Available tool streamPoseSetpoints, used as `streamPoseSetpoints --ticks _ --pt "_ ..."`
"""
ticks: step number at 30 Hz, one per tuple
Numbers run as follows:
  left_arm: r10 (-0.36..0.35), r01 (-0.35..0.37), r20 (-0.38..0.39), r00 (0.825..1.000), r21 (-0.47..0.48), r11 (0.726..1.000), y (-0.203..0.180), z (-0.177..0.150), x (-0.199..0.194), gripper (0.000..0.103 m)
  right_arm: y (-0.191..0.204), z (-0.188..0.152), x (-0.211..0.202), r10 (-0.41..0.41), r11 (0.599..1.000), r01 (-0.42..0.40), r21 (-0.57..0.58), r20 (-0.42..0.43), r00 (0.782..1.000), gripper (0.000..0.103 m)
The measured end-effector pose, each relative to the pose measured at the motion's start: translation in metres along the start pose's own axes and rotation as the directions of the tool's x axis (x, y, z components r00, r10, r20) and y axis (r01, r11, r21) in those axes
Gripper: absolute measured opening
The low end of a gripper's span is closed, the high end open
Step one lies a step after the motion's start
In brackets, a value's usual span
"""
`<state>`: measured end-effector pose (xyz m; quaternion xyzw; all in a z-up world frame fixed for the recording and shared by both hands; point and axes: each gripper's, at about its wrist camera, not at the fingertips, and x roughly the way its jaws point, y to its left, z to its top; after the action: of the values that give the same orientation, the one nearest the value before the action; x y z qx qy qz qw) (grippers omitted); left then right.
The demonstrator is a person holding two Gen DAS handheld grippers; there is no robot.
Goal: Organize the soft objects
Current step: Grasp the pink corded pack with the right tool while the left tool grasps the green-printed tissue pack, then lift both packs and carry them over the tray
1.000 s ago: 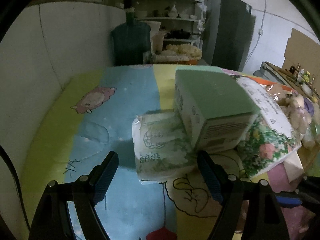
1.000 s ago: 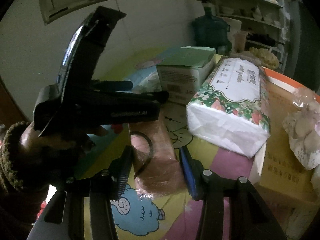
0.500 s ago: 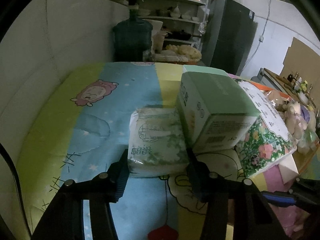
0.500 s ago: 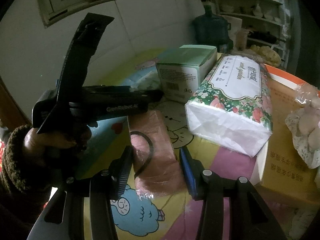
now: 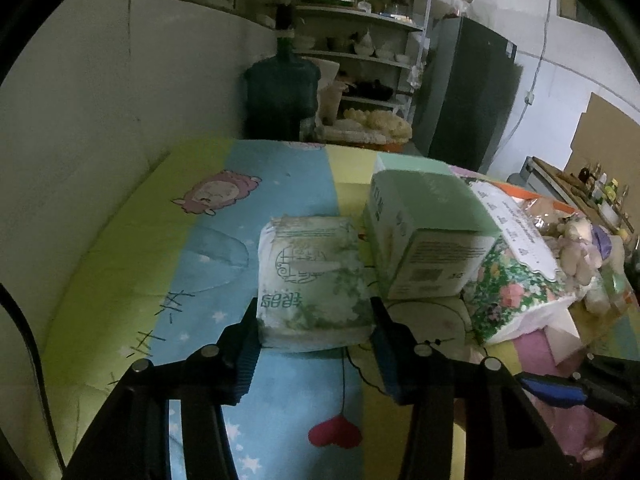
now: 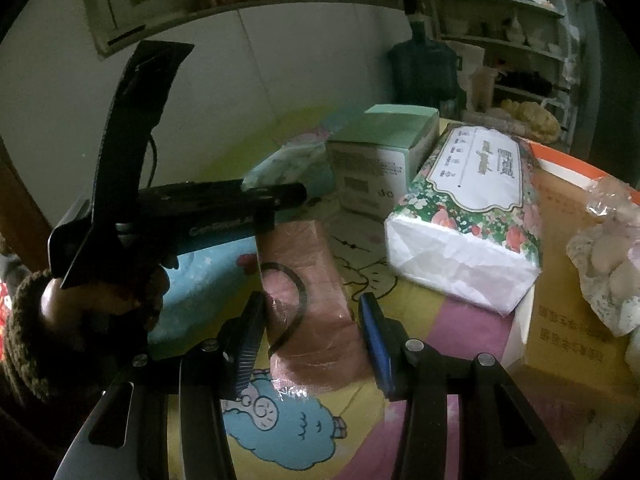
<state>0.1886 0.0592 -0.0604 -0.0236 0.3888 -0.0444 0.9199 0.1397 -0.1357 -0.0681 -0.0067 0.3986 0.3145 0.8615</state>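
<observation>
A white-green soft tissue pack (image 5: 312, 280) lies on the cartoon mat (image 5: 224, 248). My left gripper (image 5: 314, 344) is shut on its near end, a finger on each side. It also shows from the right wrist (image 6: 284, 164). A pink wrapped pack (image 6: 312, 300) with a dark ring printed on it lies between my right gripper's fingers (image 6: 312, 336); the jaws touch or nearly touch its sides. A green box (image 5: 420, 232) and a floral tissue pack (image 6: 472, 208) lie to the right.
A cardboard box (image 6: 572, 280) with an orange rim stands at the right, with plush toys in plastic (image 6: 608, 264) on it. A blue water jug (image 5: 280, 96), shelves and a dark fridge (image 5: 464, 92) stand behind the table. A white wall runs along the left.
My left gripper moved forward and closed from wide open onto the white-green pack. The right gripper stayed around the pink pack.
</observation>
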Motion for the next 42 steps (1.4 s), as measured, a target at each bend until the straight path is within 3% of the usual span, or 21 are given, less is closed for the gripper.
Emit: streamPoseSetpoints --ticks 9,23,42 --pt "0.007 -0.006 0.075 0.997 -0.018 1.0 0.002 -0.001 -0.034 0.051 0.01 -0.003 -0.025 -0.02 1.0 0.019 0.013 0.039 0.999 0.049" --pt "-0.061 0.062 0.18 0.982 -0.001 0.998 -0.028 -0.003 -0.081 0.051 -0.003 -0.016 -0.083 -0.125 0.99 0.114 0.086 0.132 0.983 0.049" --pt "-0.213 0.195 0.191 0.958 0.11 0.975 -0.127 0.001 -0.081 0.051 -0.075 -0.044 -0.167 -0.324 0.931 0.262 0.255 0.244 0.914 0.049"
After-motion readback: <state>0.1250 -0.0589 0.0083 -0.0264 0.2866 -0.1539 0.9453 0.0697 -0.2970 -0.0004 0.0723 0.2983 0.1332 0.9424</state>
